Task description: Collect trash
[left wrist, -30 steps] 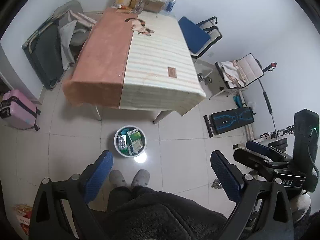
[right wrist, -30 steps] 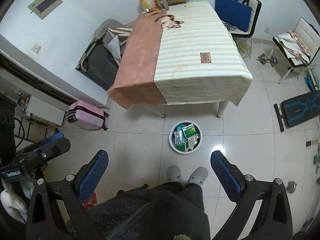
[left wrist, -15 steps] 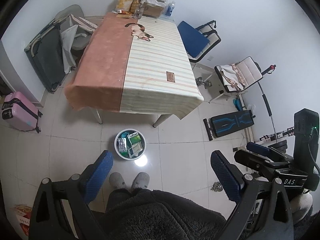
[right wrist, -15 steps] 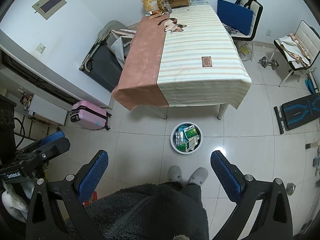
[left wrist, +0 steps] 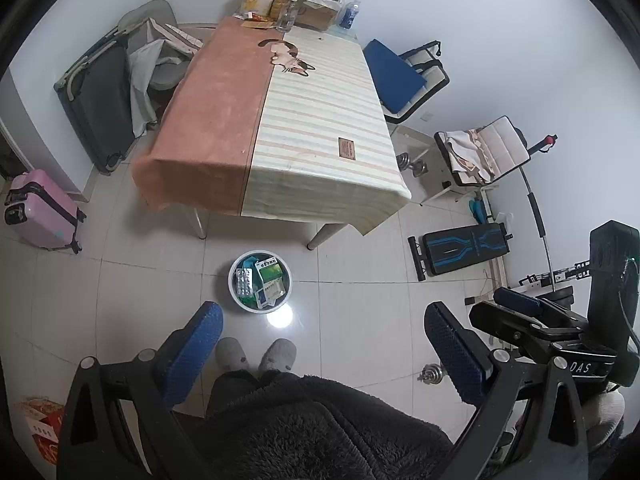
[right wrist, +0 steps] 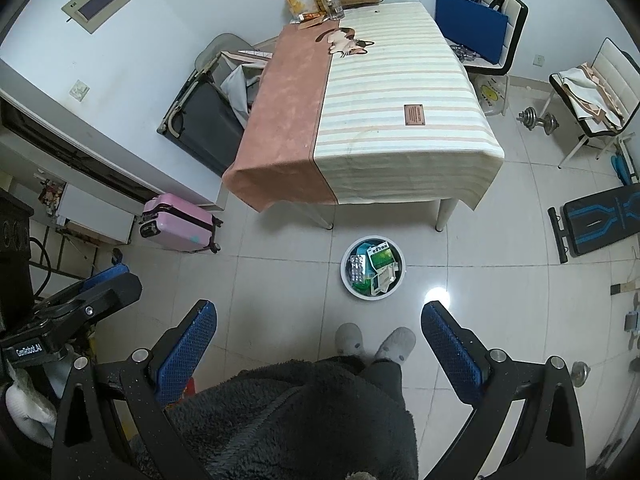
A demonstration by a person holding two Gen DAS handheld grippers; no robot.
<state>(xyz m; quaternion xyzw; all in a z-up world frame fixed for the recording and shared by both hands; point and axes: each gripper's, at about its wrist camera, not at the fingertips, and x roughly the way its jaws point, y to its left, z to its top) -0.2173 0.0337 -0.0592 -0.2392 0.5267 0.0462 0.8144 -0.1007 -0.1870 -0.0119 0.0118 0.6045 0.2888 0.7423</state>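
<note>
Trash bin point(left wrist: 260, 281) on the floor, just in front of the worktop point(left wrist: 280, 120).
It holds what look like medicine boxes and a blister pack; my slippers point(left wrist: 256, 354) stand just behind it, and my left claw point(left wrist: 320, 344) and right claw point(right wrist: 318, 340) both hang spread wide, gripping nothing.

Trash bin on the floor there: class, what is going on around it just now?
A person stands over a round white bin on the tiled floor, in front of the cloth-covered table. The bin holds medicine boxes and a blister pack. The left gripper and right gripper both hang above it, jaws open and empty.
</note>
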